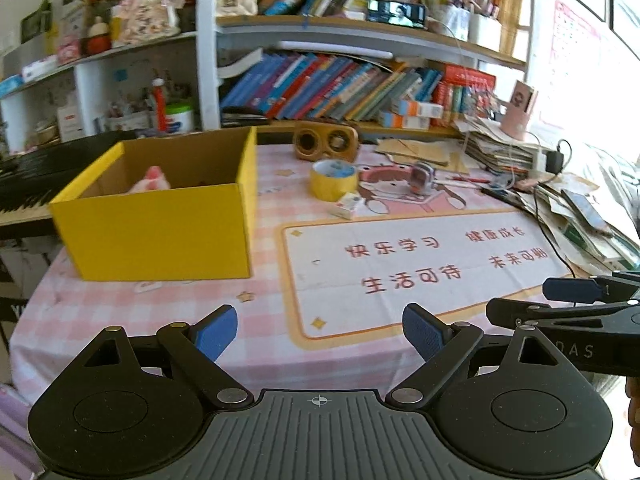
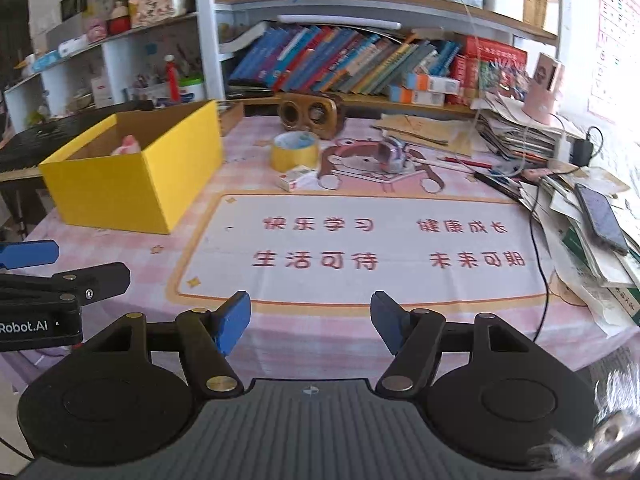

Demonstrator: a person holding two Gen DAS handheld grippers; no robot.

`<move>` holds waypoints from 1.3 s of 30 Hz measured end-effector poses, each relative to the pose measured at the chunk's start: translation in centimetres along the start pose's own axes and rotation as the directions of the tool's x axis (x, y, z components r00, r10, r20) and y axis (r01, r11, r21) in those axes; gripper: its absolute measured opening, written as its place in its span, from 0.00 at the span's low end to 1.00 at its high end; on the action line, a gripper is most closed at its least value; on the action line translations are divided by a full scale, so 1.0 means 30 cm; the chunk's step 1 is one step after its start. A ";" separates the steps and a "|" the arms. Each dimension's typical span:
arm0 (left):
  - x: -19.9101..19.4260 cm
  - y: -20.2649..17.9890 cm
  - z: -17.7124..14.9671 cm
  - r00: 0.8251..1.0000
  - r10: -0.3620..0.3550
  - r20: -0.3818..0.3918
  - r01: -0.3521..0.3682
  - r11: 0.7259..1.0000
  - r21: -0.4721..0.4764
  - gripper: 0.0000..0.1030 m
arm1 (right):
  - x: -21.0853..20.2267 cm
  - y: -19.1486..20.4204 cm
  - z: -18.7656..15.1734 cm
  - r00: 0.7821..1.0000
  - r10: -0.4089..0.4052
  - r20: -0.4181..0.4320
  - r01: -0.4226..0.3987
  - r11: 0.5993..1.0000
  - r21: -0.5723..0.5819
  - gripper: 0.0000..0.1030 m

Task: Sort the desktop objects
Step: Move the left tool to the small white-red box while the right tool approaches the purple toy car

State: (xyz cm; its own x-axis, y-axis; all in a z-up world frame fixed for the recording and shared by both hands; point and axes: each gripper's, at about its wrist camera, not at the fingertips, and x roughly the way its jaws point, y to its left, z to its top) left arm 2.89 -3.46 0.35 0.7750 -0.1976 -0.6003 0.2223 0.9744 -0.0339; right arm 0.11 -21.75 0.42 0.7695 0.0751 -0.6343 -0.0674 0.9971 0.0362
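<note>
A yellow cardboard box [image 1: 160, 232] [image 2: 120, 192] stands at the desk's left with a pink toy [image 1: 152, 180] [image 2: 128, 146] inside. A yellow tape roll [image 1: 334, 180] [image 2: 295, 152], a small white box [image 1: 348, 205] [image 2: 296, 178], a small purple-white gadget [image 1: 422, 178] [image 2: 394, 156] and a wooden speaker [image 1: 326, 140] [image 2: 312, 111] sit at the desk's far middle. My left gripper [image 1: 320, 334] is open and empty near the front edge. My right gripper [image 2: 310, 322] is open and empty beside it.
A white mat with red characters [image 1: 420, 264] [image 2: 372, 244] covers the desk's middle. Piled papers, a phone [image 2: 602, 218] and cables lie on the right. Bookshelves [image 1: 340, 84] stand behind. A keyboard [image 1: 24, 184] is at the left.
</note>
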 end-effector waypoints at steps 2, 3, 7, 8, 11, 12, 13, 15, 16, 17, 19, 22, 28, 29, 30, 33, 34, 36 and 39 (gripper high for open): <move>0.027 -0.021 0.011 1.000 -0.011 -0.009 0.011 1.000 0.009 0.89 | 0.018 -0.027 0.008 1.000 -0.008 -0.010 0.009 1.000 0.009 0.63; 0.039 -0.028 0.017 1.000 -0.015 -0.013 0.015 1.000 0.010 0.89 | 0.028 -0.039 0.013 1.000 -0.011 -0.015 0.011 1.000 0.011 0.63; 0.101 -0.071 0.046 0.999 -0.032 -0.036 0.032 0.999 0.012 0.89 | 0.064 -0.089 0.034 0.999 -0.022 -0.031 0.022 1.000 0.012 0.63; 0.113 -0.081 0.051 0.998 -0.036 -0.042 0.037 0.999 0.014 0.89 | 0.072 -0.103 0.041 0.999 -0.025 -0.034 0.026 1.000 0.015 0.63; 0.149 -0.107 0.067 0.998 -0.043 -0.051 0.043 0.999 0.015 0.89 | 0.105 -0.141 0.064 0.998 -0.030 -0.049 0.031 0.999 0.019 0.63; 0.159 -0.112 0.074 0.998 -0.041 -0.048 0.042 0.999 0.008 0.89 | 0.118 -0.152 0.073 0.998 -0.031 -0.055 0.032 0.999 0.015 0.63; 0.169 -0.116 0.079 0.998 -0.041 -0.044 0.041 0.999 0.000 0.89 | 0.130 -0.160 0.081 0.998 -0.031 -0.060 0.031 0.999 0.009 0.63; 0.192 -0.123 0.093 0.998 -0.038 -0.043 0.037 0.999 -0.013 0.89 | 0.156 -0.177 0.098 0.997 -0.031 -0.070 0.030 1.000 -0.006 0.63; 0.207 -0.130 0.102 0.998 -0.036 -0.046 0.035 0.999 -0.017 0.89 | 0.169 -0.186 0.108 0.997 -0.029 -0.074 0.028 1.000 -0.013 0.63; 0.222 -0.137 0.110 0.998 -0.036 -0.049 0.035 0.999 -0.022 0.89 | 0.182 -0.194 0.118 0.997 -0.028 -0.077 0.026 0.999 -0.020 0.63; 0.247 -0.148 0.123 0.998 -0.037 -0.053 0.035 0.999 -0.031 0.89 | 0.206 -0.210 0.138 0.997 -0.024 -0.079 0.022 0.999 -0.031 0.63; 0.292 -0.169 0.147 0.998 -0.035 -0.059 0.033 0.999 -0.042 0.89 | 0.243 -0.240 0.168 0.996 -0.019 -0.082 0.016 0.999 -0.041 0.63; 0.373 -0.196 0.189 0.997 -0.017 -0.076 0.012 0.997 -0.071 0.89 | 0.331 -0.299 0.229 0.995 0.008 -0.097 -0.014 0.998 -0.063 0.63; 0.386 -0.199 0.196 0.997 -0.013 -0.079 0.007 0.997 -0.074 0.89 | 0.346 -0.308 0.239 0.995 0.014 -0.098 -0.021 0.998 -0.065 0.63; 0.398 -0.203 0.204 0.997 -0.007 -0.082 0.001 0.997 -0.076 0.89 | 0.360 -0.316 0.250 0.995 0.019 -0.098 -0.026 0.997 -0.067 0.63; 0.436 -0.206 0.230 0.996 0.013 -0.083 -0.020 0.996 -0.083 0.89 | 0.411 -0.346 0.287 0.994 0.038 -0.099 -0.044 0.997 -0.060 0.63; 0.452 -0.206 0.240 0.996 0.023 -0.084 -0.030 0.996 -0.087 0.89 | 0.429 -0.356 0.299 0.994 0.044 -0.100 -0.049 0.997 -0.057 0.63; 0.485 -0.206 0.262 0.996 0.040 -0.085 -0.048 0.994 -0.098 0.89 | 0.468 -0.379 0.325 0.993 0.054 -0.103 -0.059 0.997 -0.045 0.63; 0.532 -0.202 0.292 0.995 0.060 -0.084 -0.069 0.992 -0.108 0.89 | 0.523 -0.407 0.364 0.993 0.067 -0.095 -0.071 0.997 -0.043 0.63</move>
State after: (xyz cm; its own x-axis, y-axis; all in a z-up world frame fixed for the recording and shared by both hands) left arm 19.09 -13.46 -2.03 0.7345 -0.1294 -0.6661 0.1030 0.9915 -0.0790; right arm 19.94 -32.59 -1.55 0.6992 0.1400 -0.7010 -0.1494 0.9876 0.0482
